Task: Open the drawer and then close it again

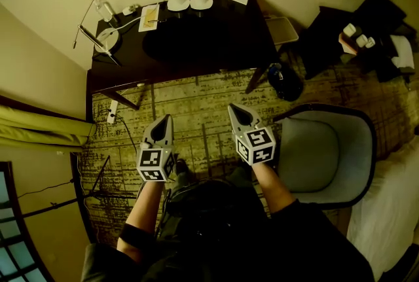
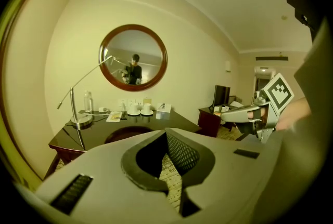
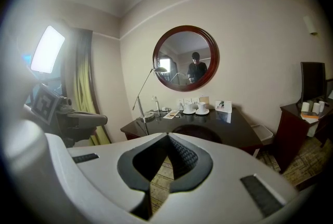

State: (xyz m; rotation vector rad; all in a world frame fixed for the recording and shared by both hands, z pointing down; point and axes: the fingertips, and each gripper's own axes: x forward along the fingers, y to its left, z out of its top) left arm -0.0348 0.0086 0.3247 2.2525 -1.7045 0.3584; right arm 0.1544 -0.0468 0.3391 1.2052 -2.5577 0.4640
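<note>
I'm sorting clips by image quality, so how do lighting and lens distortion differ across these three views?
Head view: dim, yellowish, desk nearly black. Left gripper view: warm yellow cast, strong fisheye, black corners. Right gripper view: more neutral colour, rectangular light blown out white at left.

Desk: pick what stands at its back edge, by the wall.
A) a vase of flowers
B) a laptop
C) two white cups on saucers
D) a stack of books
C: the head view shows two white cups on saucers side by side at the far edge of the desk, close to the wall; no laptop, vase or books are on it.
</note>
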